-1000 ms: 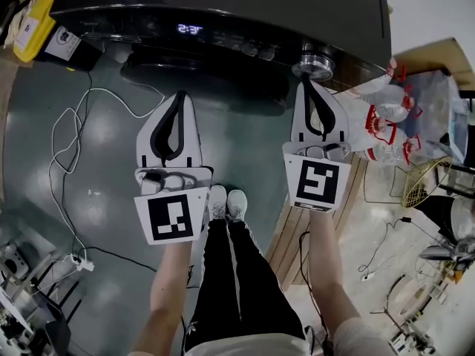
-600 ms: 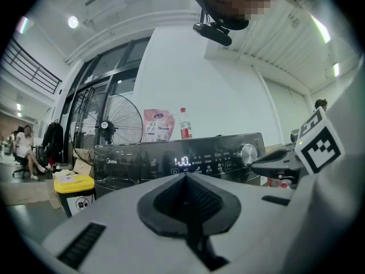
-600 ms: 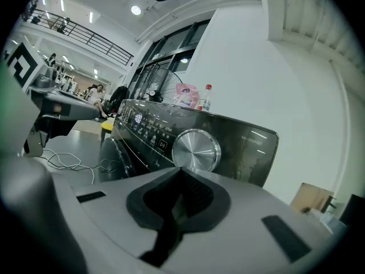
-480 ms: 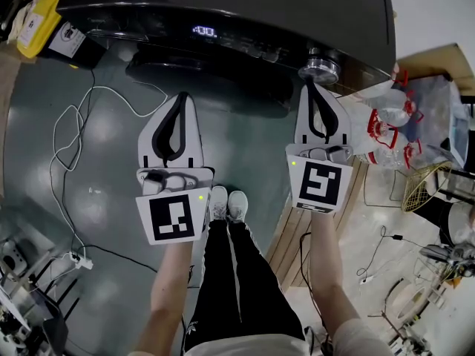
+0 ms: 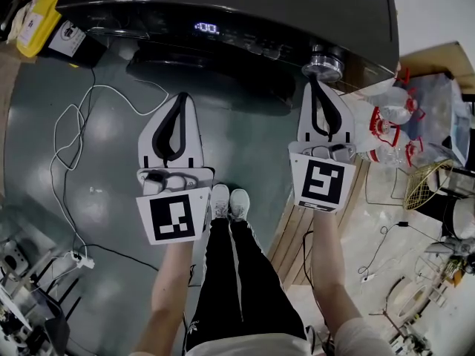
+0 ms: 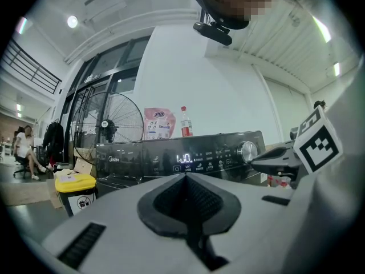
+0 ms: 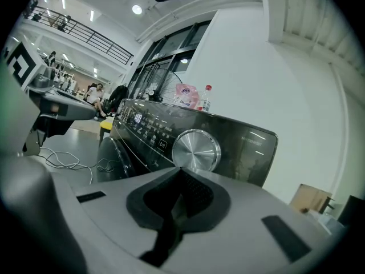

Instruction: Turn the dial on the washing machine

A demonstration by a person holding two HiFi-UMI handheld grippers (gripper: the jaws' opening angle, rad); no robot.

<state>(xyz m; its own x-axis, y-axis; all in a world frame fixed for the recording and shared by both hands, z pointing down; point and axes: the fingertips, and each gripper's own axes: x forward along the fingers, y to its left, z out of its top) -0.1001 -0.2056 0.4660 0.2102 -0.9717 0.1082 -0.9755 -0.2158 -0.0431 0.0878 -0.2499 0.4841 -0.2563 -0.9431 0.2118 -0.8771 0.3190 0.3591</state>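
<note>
Dial (image 7: 196, 150): a round, brushed-metal knob at the right end of the washing machine (image 5: 223, 6) control panel (image 6: 142, 158), beside a row of buttons (image 7: 149, 135).
Right tool (image 7: 181, 170): jaws pressed together, holding nothing. The tip sits just below the dial's face and close to it; whether they touch cannot be told.
Left tool (image 5: 180, 97): jaws together and empty, held well apart from the panel, above the floor (image 5: 111, 199).
Dial's direction: the flat face points out from the panel toward the right tool. Being round, it has no long side — its axis runs straight out of the panel. No pointer mark shows.
Risk: with its jaws together, the tool cannot straddle the knob. A closed tip pushed against smooth metal would likely slip off — and could press a neighbouring button, changing the programme.
</note>
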